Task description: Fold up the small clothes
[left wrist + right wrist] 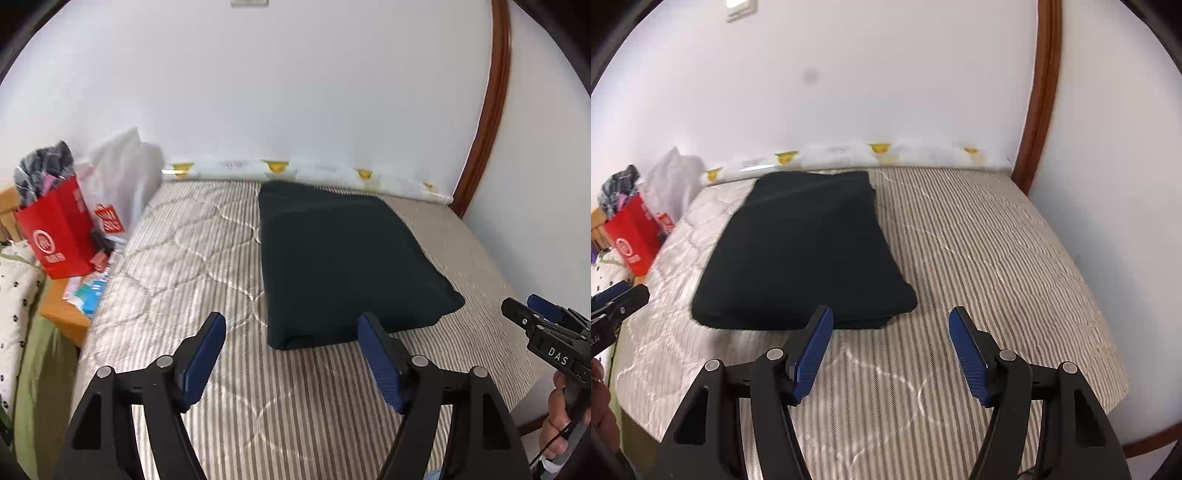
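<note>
A dark folded garment point(343, 258) lies flat on the striped mattress point(184, 266), a neat rectangle reaching toward the wall. It also shows in the right wrist view point(801, 251). My left gripper point(291, 321) is open and empty, held just short of the garment's near edge. My right gripper point(890, 314) is open and empty, to the right of the garment's near corner. The right gripper also shows at the right edge of the left wrist view point(532, 310). The left gripper also shows at the left edge of the right wrist view point(620, 295).
A red paper bag point(59, 232) with clothes and a white plastic bag point(118, 181) stand left of the mattress, on a wooden stand point(62, 310). A white patterned roll point(306, 171) lies along the wall. A brown wooden frame point(487, 110) rises at the right.
</note>
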Motion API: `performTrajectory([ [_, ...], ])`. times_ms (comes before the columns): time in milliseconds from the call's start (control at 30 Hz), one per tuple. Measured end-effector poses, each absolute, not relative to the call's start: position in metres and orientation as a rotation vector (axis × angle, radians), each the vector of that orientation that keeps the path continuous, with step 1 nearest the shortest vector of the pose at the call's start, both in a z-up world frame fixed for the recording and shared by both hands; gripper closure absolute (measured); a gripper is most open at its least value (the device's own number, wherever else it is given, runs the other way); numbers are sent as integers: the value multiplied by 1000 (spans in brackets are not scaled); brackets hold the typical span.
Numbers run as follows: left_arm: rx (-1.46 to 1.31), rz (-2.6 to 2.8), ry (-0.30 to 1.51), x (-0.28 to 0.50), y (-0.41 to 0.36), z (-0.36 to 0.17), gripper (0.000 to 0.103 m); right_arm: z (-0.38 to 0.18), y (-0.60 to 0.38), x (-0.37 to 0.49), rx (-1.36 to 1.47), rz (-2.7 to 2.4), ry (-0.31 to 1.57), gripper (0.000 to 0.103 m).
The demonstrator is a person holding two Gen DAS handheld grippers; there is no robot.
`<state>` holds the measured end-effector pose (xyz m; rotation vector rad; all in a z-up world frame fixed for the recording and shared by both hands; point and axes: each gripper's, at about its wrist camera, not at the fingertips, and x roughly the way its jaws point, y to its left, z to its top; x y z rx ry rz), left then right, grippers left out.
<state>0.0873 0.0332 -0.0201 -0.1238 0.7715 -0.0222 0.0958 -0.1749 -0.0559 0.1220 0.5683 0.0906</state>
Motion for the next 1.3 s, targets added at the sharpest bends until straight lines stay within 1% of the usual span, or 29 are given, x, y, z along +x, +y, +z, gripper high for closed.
performTrajectory([
  [33,-119,-21,763,79,32,-15,27,-52,-175,87,124,90,557,27],
  [67,-115,-23,759,73,31,-11,27,-48,-176,79,123,85,546,22],
  [100,-113,-26,754,66,29,-5,27,-45,-175,70,117,78,529,14],
  [133,-118,-25,747,60,28,-1,24,-41,-175,59,108,66,507,10],
  [167,-123,-22,740,55,28,3,23,-38,-174,50,99,53,493,8],
  [200,-125,-23,729,49,25,8,22,-36,-173,42,89,38,480,2],
  [233,-123,-25,719,44,24,12,21,-33,-174,34,83,27,470,0],
  [400,-113,-15,693,26,18,24,18,-26,-186,11,99,12,454,0],
  [667,-75,-23,682,12,4,28,18,-26,-199,-16,149,27,441,0],
  [1300,-67,-21,688,10,-5,26,17,-31,-206,-19,154,21,452,0],
])
